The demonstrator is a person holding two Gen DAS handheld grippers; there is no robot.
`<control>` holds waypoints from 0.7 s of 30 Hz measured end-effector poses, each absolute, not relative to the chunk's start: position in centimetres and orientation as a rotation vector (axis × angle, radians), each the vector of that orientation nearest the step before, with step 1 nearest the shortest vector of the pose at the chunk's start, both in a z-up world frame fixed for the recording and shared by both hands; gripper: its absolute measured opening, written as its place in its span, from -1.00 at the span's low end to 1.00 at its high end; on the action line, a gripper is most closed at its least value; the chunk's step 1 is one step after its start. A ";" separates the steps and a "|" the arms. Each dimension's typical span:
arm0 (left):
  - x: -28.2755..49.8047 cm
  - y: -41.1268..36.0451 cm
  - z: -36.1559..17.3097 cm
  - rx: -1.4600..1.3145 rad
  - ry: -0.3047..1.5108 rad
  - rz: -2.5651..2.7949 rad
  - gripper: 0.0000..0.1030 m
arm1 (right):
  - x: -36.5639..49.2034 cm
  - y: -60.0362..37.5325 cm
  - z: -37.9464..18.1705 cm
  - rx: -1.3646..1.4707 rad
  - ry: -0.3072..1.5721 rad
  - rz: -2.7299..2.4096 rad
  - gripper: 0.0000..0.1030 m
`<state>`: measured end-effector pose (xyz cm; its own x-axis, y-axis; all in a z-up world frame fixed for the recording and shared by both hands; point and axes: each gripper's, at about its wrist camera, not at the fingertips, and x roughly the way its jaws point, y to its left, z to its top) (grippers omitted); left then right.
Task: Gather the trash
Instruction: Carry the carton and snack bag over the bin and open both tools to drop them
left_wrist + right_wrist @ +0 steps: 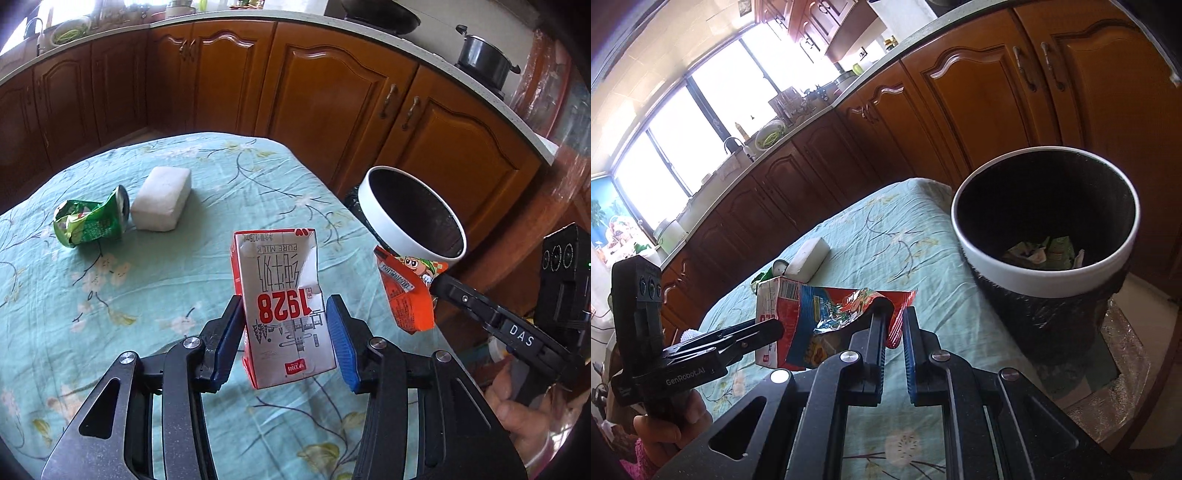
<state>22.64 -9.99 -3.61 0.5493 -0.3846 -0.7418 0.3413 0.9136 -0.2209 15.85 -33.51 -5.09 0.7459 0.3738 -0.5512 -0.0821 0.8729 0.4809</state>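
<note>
wooden kitchen cabinets [314,88] are seen behind a table [110,295] covered by a teal floral cloth. a milk carton [284,314] is clamped, raised and upside down, in the left gripper [284,332], angled downward. a red snack wrapper [849,314] is pinched in the nearly closed right gripper [894,325], near the white-rimmed bin [1045,266]. a crushed green can [90,221] and a white block [161,203] lie touching on the table.

red-and-white milk carton [284,310], green crushed can [88,221], teal floral tablecloth [221,184]
</note>
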 end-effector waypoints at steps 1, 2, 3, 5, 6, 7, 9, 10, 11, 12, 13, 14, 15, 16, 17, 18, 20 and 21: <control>22.6 -10.6 -3.5 -0.045 0.889 -0.439 -0.14 | 15.8 -34.0 -5.0 0.454 0.683 0.249 -0.83; 22.7 -11.0 -3.4 -0.038 0.888 -0.447 -0.14 | 15.7 -34.5 -4.9 0.457 0.679 0.241 -0.83; 22.8 -11.5 -3.3 -0.031 0.886 -0.455 -0.14 | 15.6 -34.9 -4.8 0.460 0.674 0.234 -0.83; 23.0 -12.5 -3.1 -0.020 0.885 -0.470 -0.14 | 15.5 -35.7 -4.6 0.464 0.665 0.220 -0.83; 23.0 -13.0 -3.1 -0.016 0.884 -0.479 -0.14 | 15.5 -36.1 -4.5 0.466 0.661 0.214 -0.83; 23.1 -13.5 -3.0 -0.012 0.883 -0.487 -0.14 | 15.4 -36.5 -4.4 0.468 0.658 0.208 -0.83; 23.2 -14.3 -2.8 -0.001 0.879 -0.499 -0.14 | 15.3 -37.4 -4.4 0.472 0.652 0.195 -0.83; 23.3 -14.7 -2.8 0.004 0.878 -0.506 -0.14 | 15.3 -37.7 -4.3 0.474 0.650 0.189 -0.83; 23.5 -15.1 -2.7 0.007 0.877 -0.512 -0.14 | 15.3 -38.0 -4.3 0.474 0.648 0.185 -0.83; 23.5 -15.5 -2.7 0.010 0.877 -0.517 -0.14 | 15.2 -38.3 -4.3 0.475 0.646 0.180 -0.83; 23.5 -16.0 -2.6 0.015 0.875 -0.521 -0.14 | 15.2 -38.6 -4.3 0.474 0.644 0.176 -0.83; 23.6 -16.3 -2.6 0.019 0.874 -0.524 -0.14 | 15.2 -38.8 -4.3 0.473 0.643 0.172 -0.83; 23.7 -16.7 -2.5 0.021 0.874 -0.529 -0.14 | 15.2 -39.0 -4.3 0.471 0.642 0.166 -0.83; 23.7 -16.9 -2.4 0.023 0.874 -0.533 -0.14 | 15.2 -39.3 -4.3 0.469 0.641 0.161 -0.83; 23.8 -17.3 -2.3 0.025 0.873 -0.537 -0.14 | 15.2 -39.6 -4.3 0.469 0.640 0.158 -0.83; 23.8 -17.7 -2.3 0.028 0.872 -0.539 -0.15 | 15.3 -39.8 -4.3 0.469 0.639 0.154 -0.83; 23.9 -18.4 -2.1 0.034 0.869 -0.547 -0.15 | 15.3 -40.3 -4.2 0.469 0.636 0.145 -0.83; 24.0 -18.8 -2.1 0.039 0.868 -0.551 -0.15 | 15.4 -40.6 -4.1 0.469 0.634 0.141 -0.83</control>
<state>24.03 -18.78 -2.07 0.5163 -0.4436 -0.7325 0.4743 0.8603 -0.1867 15.36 -40.56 -4.09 0.8001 0.2672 -0.5371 0.0145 0.8865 0.4626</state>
